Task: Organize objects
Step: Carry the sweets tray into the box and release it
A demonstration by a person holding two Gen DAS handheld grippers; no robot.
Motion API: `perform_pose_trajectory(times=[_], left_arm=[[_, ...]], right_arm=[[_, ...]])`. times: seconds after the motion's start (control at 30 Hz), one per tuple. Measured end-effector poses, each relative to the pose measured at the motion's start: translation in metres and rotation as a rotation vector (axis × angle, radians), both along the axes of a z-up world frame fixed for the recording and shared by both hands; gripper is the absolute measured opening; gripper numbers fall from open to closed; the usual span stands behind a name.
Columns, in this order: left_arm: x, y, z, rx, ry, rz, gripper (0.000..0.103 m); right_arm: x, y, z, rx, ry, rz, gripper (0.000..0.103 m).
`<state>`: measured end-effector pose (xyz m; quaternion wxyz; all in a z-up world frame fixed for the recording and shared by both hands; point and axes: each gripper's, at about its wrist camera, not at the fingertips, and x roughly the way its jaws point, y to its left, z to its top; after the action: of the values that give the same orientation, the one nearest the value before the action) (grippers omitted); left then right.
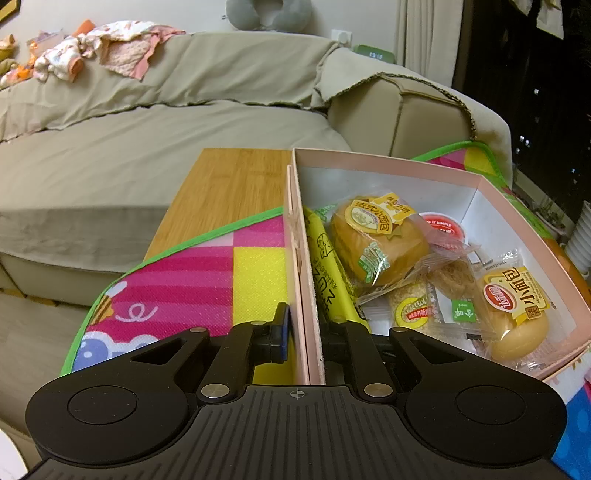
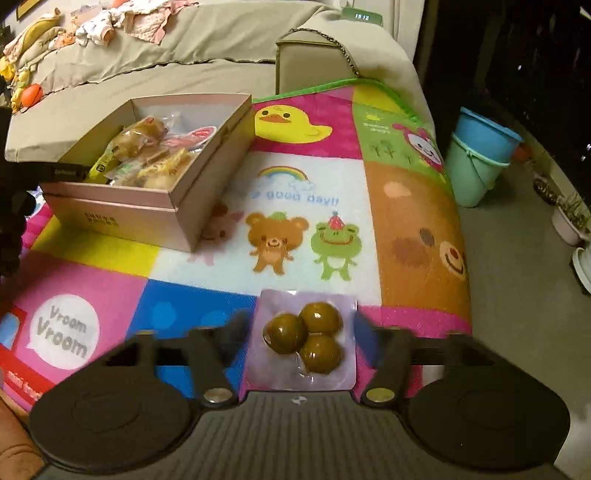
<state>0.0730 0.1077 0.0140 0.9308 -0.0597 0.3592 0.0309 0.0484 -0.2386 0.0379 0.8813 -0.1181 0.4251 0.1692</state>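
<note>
we see the clear packet of three brown balls (image 2: 308, 338) flat on the mat, lying between the right gripper (image 2: 301, 328)'s half-open jaws, ungripped, while the left gripper (image 1: 306, 328) pinches the pink box (image 1: 300, 236)'s near-left wall, far left.

A big sofa (image 1: 155, 122) under a loose olive-beige cover fills the upper left of both views, with a heap of baby clothes (image 1: 92, 48) along its back and a grey neck pillow (image 1: 267, 13) against the pale wall at top centre. A cream curtain (image 1: 424, 37) hangs at upper right beside a window (image 1: 524, 92) gone dark. At the right edge, two stacked plastic buckets (image 2: 480, 162) and white plant pots (image 2: 570, 221) stand on the dull grey floor (image 2: 517, 295).
</note>
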Motion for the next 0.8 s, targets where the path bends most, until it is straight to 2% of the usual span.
perform_pose_trajectory(times=[0.1, 0.13, 0.17, 0.2, 0.23, 0.57, 0.8], left_arm=[[0.000, 0.000, 0.000, -0.002, -0.001, 0.002, 0.012], [0.000, 0.000, 0.000, -0.002, 0.000, 0.001, 0.012], [0.000, 0.000, 0.000, 0.000, 0.000, 0.000, 0.013], [0.000, -0.001, 0.000, 0.002, 0.001, 0.001, 0.013], [0.000, -0.001, 0.000, 0.002, 0.001, 0.001, 0.013], [0.002, -0.001, 0.000, -0.002, 0.000, 0.003, 0.013], [0.001, -0.001, 0.000, -0.001, 0.000, 0.002, 0.012]], right_arm=[[0.010, -0.006, -0.022, 0.015, 0.003, -0.040, 0.070], [0.015, -0.010, -0.029, 0.062, 0.024, -0.066, 0.074], [0.016, -0.012, -0.031, 0.093, 0.019, -0.084, 0.071], [0.014, -0.007, -0.029, 0.075, 0.003, -0.069, 0.041], [0.009, -0.003, -0.024, 0.078, -0.004, -0.033, 0.019], [-0.007, 0.003, 0.018, 0.138, -0.027, -0.007, 0.018], [0.003, 0.043, 0.055, 0.191, -0.031, 0.113, 0.018]])
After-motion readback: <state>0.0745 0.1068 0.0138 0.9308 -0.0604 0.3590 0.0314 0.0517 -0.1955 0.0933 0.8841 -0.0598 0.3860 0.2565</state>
